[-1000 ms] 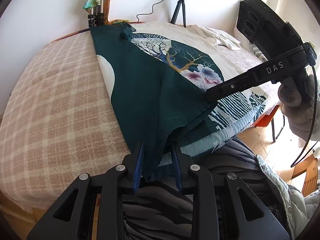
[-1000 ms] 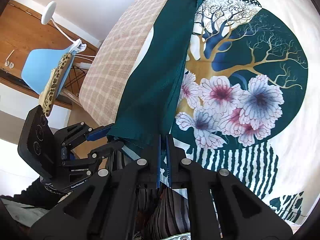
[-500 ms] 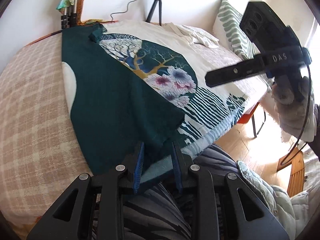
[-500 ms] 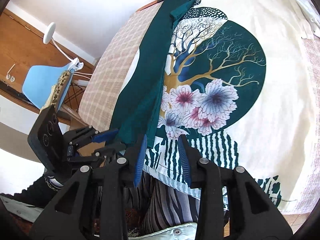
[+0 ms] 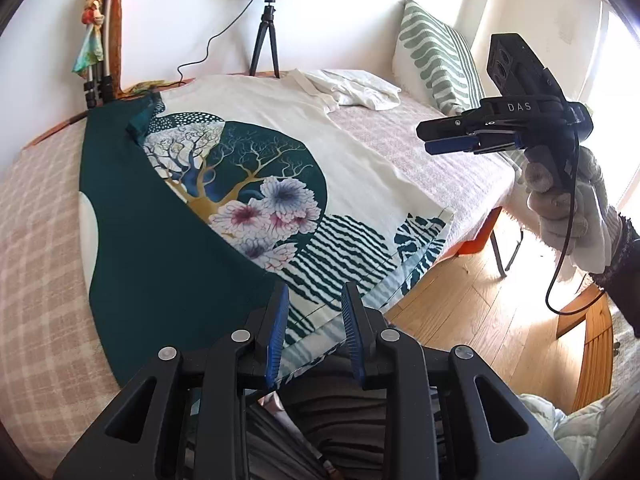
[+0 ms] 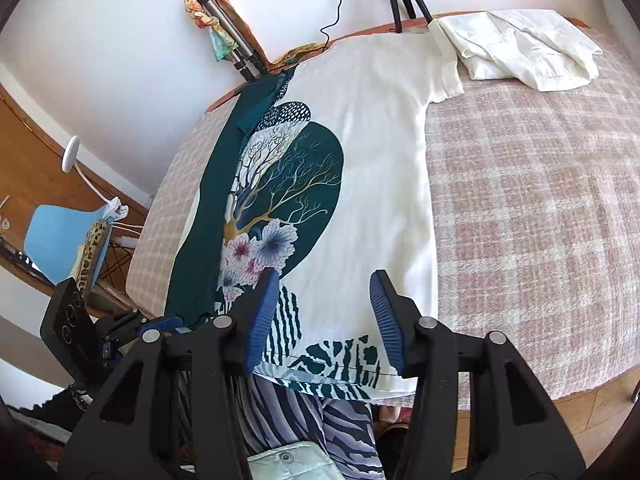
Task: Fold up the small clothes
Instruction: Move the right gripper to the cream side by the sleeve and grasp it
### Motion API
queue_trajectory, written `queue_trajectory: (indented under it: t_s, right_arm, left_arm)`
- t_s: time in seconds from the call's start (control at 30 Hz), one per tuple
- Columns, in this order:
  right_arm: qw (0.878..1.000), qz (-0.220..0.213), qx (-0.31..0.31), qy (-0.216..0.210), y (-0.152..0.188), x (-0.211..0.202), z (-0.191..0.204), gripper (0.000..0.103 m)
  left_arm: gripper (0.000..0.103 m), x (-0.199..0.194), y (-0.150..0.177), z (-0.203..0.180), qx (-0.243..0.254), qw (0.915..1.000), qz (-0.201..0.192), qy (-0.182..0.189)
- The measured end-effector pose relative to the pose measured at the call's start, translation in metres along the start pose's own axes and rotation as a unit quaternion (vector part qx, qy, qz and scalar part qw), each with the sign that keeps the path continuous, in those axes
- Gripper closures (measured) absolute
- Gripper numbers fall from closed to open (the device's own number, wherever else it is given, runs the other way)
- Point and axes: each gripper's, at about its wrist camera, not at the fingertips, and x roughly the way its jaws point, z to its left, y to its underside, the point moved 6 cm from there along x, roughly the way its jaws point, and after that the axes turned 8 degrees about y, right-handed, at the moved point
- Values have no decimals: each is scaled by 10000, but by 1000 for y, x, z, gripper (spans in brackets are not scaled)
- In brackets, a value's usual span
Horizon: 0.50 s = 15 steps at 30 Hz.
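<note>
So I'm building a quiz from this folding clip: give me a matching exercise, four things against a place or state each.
Things:
1. printed shirt
2. white garment
3. left tool
4. right tool

Places or states:
A. crumpled at the far end of the bed
B. open over the hem, near the dark green folded side
C. spread flat, one side folded over showing dark green
D. open over the hem, on the white side of the print

Pairs: 1-C, 2-A, 3-B, 4-D
</note>
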Motion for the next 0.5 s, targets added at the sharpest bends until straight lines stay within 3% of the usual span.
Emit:
queue_trajectory:
  t_s: [0.13,0.23,0.27,0.5]
  right_arm:
    - [9992,-207,323,-104,-9,-13,-34,43]
    - [9977,-319,555,-207,-17,-20,-61,43]
    - [9972,-345,611,-252,-20,-21,-69,43]
    - [9951,-388,872,-272,-37,-21,-118,43]
  left_arm:
    - [77,25,-19,-25,23,9999,18,167]
    - [59,45,-28,-50,238,9994,31,264]
    - [58,53,-30,-58,326,9990,49,301]
    - [57,105,-39,-105,801,9956,285,387]
